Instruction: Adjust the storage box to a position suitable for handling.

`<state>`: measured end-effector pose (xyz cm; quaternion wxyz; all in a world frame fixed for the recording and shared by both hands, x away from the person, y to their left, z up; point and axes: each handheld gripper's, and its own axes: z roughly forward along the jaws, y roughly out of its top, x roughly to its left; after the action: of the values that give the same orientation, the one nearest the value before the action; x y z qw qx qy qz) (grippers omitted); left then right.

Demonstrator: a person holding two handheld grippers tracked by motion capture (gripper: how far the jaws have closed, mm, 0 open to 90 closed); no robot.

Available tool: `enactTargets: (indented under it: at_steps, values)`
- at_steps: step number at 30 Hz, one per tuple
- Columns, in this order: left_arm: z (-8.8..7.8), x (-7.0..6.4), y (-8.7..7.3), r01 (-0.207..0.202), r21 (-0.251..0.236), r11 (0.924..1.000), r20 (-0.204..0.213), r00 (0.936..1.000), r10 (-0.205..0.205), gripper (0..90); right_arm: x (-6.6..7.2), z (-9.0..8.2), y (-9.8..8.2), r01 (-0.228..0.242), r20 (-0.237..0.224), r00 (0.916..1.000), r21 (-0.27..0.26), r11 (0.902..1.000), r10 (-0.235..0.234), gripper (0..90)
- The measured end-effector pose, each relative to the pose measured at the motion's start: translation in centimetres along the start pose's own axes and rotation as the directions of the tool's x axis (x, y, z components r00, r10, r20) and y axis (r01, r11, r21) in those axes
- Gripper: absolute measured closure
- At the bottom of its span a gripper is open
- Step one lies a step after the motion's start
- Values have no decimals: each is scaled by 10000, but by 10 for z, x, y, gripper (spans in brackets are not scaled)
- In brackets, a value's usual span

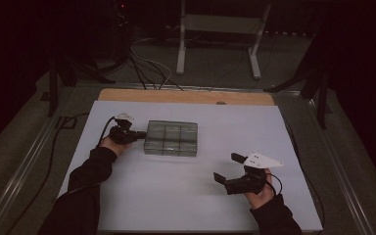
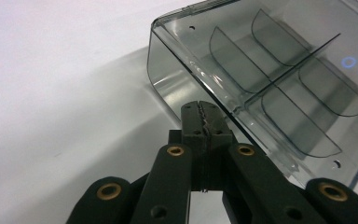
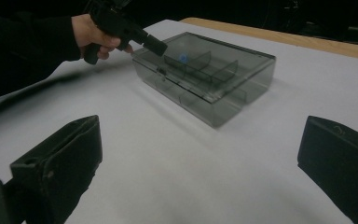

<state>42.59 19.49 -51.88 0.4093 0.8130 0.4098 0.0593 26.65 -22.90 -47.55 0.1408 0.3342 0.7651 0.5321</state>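
A smoky see-through compartment box (image 1: 171, 138) lies with its lid down in the middle of the white board. My left gripper (image 1: 139, 134) is at its left side, jaws shut. In the left gripper view the shut tips (image 2: 200, 108) rest against the box (image 2: 270, 79) wall just under the lid's rim; nothing shows between them. A small blue ring (image 2: 348, 62) shows inside one compartment. My right gripper (image 1: 225, 169) hovers at the front right, open and empty. Its two jaws spread wide (image 3: 200, 130) and face the box (image 3: 205, 77) from some way off.
The white board (image 1: 186, 196) covers a wooden table whose far edge (image 1: 186, 96) shows behind it. Beyond stand a metal frame (image 1: 220, 29) and cables (image 1: 147, 63) on the floor. Dark sleeves come in from the bottom. Bare board lies between the two grippers.
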Motion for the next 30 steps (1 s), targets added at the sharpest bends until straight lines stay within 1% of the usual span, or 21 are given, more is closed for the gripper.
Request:
enactTargets:
  at_steps: [2,6,9,11,12,13,16,17,20,22,23,24,25,27,28,29,30]
  values:
    - [4,-4,2,-7,-22,10000,187,9998,7,900,-3,3,4,-16,-20,10000,53,10000,17,0]
    - [13,-13,7,-93,-21,10000,452,9989,94,900,-12,10,16,14,161,9999,48,10000,-15,0]
    - [19,-18,10,-131,-28,9999,592,9982,132,900,-23,16,24,-214,193,9996,38,9998,213,0]
    - [23,-21,12,-50,-22,10000,729,9973,52,900,-30,22,27,-401,247,9989,12,9992,401,0]
    - [24,-23,12,-80,8,10000,754,9971,79,900,-34,25,28,-477,285,9985,60,9988,475,33]
    - [25,-24,13,-97,14,10000,800,9967,95,900,-38,28,29,-511,436,9978,78,9987,507,67]
    - [25,-26,12,-137,-80,9999,751,9971,143,900,-49,39,31,-585,578,9967,336,9977,565,69]
    - [24,-26,12,-125,-219,9997,744,9971,141,900,-53,42,32,-645,585,9964,409,9971,621,73]
    - [18,-27,10,-138,-364,9992,696,9974,163,900,-63,49,38,-876,609,9946,573,9945,841,77]
    - [14,-27,9,-181,-343,9992,602,9980,201,900,-69,53,44,-864,931,9925,690,9939,798,204]
    - [12,-26,8,-132,-330,9994,557,9983,150,900,-72,55,46,-888,1139,9903,749,9932,799,205]
    - [11,-26,7,-50,-311,9995,559,9984,67,900,-77,58,49,-947,1112,9902,839,9920,851,188]
    - [10,-26,6,38,-316,9995,623,9981,-18,900,-81,60,51,-975,1079,9904,984,9904,868,215]
    - [10,-27,3,-41,-242,9997,675,9977,58,900,-88,66,55,-1005,1475,9856,1207,9876,822,301]
    - [10,-28,2,-87,-219,9997,671,9977,101,900,-91,69,57,-1023,1503,9852,1312,9861,822,332]
    - [10,-29,1,-99,-198,9998,698,9975,113,900,-94,72,59,-1039,1590,9840,1434,9842,807,382]
    - [10,-29,0,-76,-173,9998,729,9973,89,900,-98,76,60,-1085,1683,9823,1549,9819,820,465]
